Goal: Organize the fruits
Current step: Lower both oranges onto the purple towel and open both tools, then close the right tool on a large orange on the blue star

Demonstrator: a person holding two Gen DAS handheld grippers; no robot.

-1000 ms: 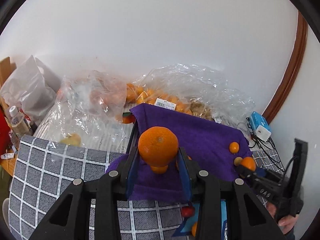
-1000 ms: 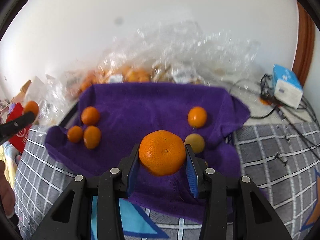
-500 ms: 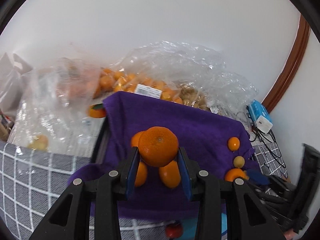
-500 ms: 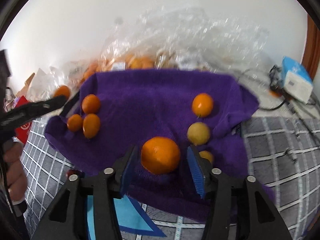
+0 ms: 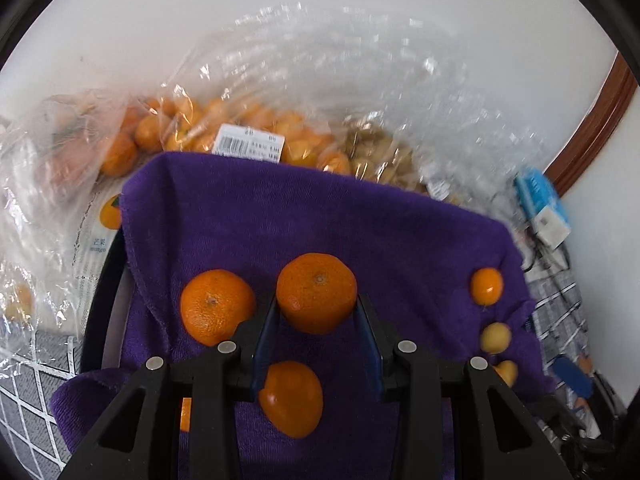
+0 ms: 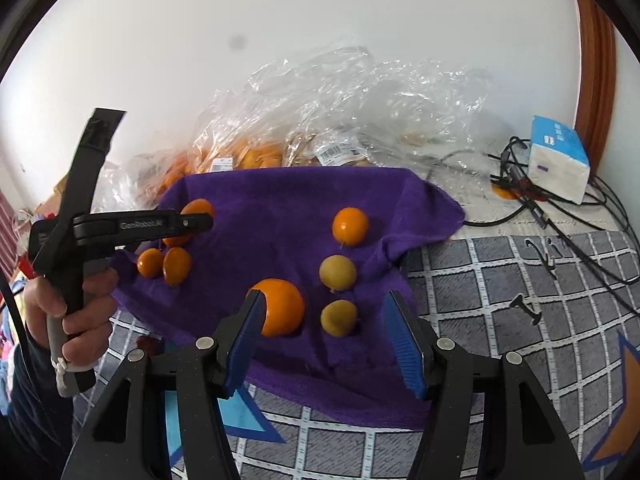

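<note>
A purple towel [image 5: 280,220] [image 6: 280,200] holds the sorted fruit. My left gripper [image 5: 316,320] is shut on a mandarin orange [image 5: 316,298], above two other oranges [image 5: 216,306] [image 5: 292,398] at the towel's left side. In the right wrist view that left gripper [image 6: 192,220] hovers over the same group [image 6: 177,266], held by a hand [image 6: 76,308]. My right gripper [image 6: 325,304] is opening; its pads press on nothing. A released orange [image 6: 282,306] lies on the towel against the left finger. A small orange [image 6: 350,226] and two yellowish fruits [image 6: 337,272] [image 6: 338,318] lie beside it.
Clear plastic bags of oranges and other fruit [image 5: 240,136] [image 6: 320,120] lie behind the towel. A blue-and-white tissue box [image 6: 558,160] and tangled cables [image 6: 540,208] sit at the right. A grey checked cloth [image 6: 520,300] covers the surface.
The right gripper let go of its orange onto the towel and its jaws spread wide. The left gripper carried its orange forward and down over the towel's left group of oranges.
</note>
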